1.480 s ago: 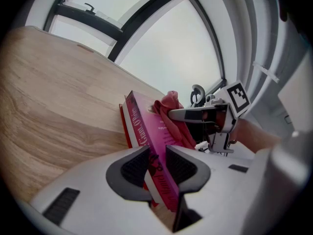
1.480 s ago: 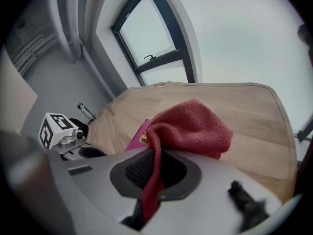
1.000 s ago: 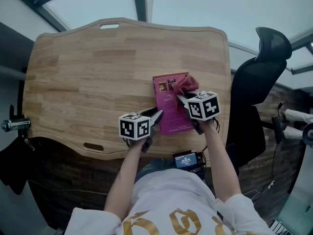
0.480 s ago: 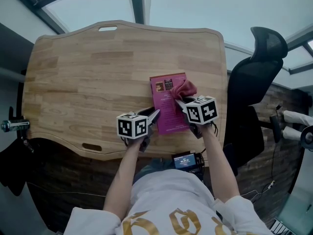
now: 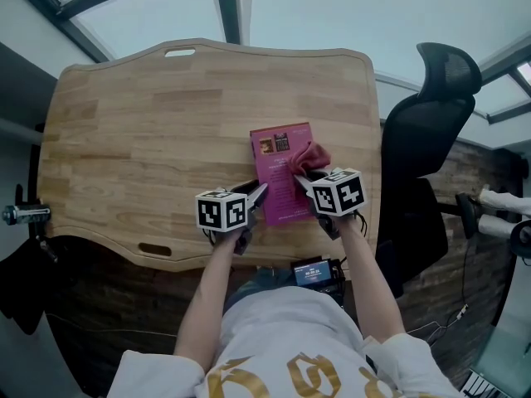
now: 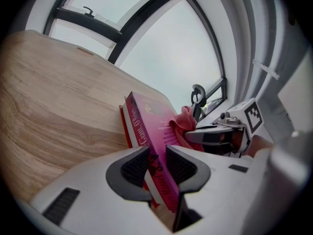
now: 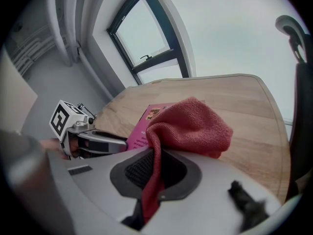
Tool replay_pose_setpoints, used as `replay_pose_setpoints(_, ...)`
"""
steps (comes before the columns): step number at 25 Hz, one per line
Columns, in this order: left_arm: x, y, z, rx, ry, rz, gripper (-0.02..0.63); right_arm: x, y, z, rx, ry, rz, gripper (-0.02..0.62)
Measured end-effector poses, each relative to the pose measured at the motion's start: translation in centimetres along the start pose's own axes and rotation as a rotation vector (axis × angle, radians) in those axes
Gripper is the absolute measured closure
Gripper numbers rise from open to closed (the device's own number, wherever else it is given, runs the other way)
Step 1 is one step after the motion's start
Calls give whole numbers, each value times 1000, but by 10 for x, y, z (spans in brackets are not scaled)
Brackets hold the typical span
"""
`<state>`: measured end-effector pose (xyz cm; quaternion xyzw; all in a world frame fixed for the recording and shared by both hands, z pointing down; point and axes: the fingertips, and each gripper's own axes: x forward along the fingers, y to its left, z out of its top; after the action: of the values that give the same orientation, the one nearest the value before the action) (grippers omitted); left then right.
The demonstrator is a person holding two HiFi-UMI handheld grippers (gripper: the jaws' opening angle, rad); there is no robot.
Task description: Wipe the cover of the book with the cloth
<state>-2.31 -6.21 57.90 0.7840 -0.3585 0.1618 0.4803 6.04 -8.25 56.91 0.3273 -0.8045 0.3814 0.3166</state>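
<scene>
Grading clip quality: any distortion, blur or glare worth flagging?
Head view: sharp, evenly lit, no glare on the table. Left gripper view: dark fisheye corners, blank bright window, book crisp. Right gripper view: same vignette, cloth sharp, chair dim at the rim.

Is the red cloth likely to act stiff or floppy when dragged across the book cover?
Probably floppy: the cloth droops in folds over the right tongs, shut on a thin pinch. Its looped weave likely grips rather than slides on the book. The book should stay put, with the left tongs shut on its edge.
</scene>
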Motion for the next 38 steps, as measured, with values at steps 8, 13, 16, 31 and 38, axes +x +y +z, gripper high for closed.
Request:
replay_pose_setpoints(8,0,0,0,-1,-5,5,489,-4,4,-9,3,4,0,555)
replay_pose_setpoints(13,0,0,1,2,-5,6,489,-5,6,-11,-4,14,1,555)
replay_pose_setpoints(16,0,0,1,-2,-4,2,489,-5,7,-14,-2,15,2,555)
replay_pose_setpoints(31,0,1,0,10,-3,1,489,-9,17,-26,16,15,-4,555)
replay_pose_setpoints(38,0,-1,0,4,-19,-1,488,-9,23,-32,18,25,-4,555)
